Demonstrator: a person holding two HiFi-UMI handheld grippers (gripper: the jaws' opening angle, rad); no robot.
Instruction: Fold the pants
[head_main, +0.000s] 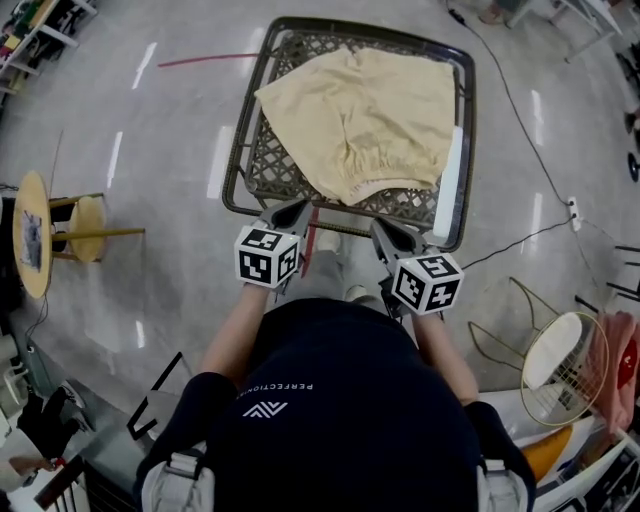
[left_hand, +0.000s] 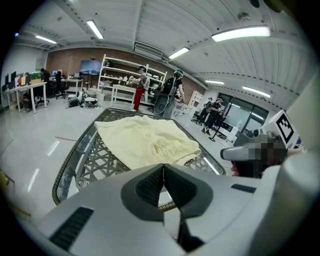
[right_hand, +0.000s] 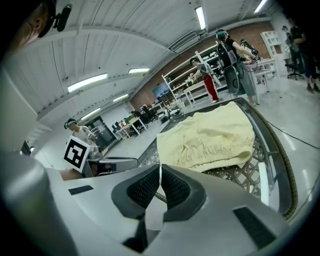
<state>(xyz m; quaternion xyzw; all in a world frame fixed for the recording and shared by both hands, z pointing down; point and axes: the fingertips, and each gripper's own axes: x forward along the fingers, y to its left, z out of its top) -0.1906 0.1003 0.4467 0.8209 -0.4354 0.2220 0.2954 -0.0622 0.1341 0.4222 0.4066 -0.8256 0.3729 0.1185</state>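
Observation:
Pale yellow shorts (head_main: 365, 120) lie spread on a dark lattice-top table (head_main: 258, 165), waistband toward me, and the same cloth shows as the shorts (left_hand: 147, 141) in the left gripper view and the shorts (right_hand: 212, 137) in the right gripper view. My left gripper (head_main: 297, 210) hovers just short of the table's near edge, left of the waistband, its jaws shut with nothing between them. My right gripper (head_main: 385, 232) hangs at the near edge below the waistband, also shut and empty. Neither touches the cloth.
A round wooden stool (head_main: 88, 230) and a side table (head_main: 30, 235) stand at the left. At the right stands a wire chair (head_main: 560, 360), and a cable (head_main: 520, 110) runs over the floor. People (left_hand: 140, 90) stand by shelves far behind the table.

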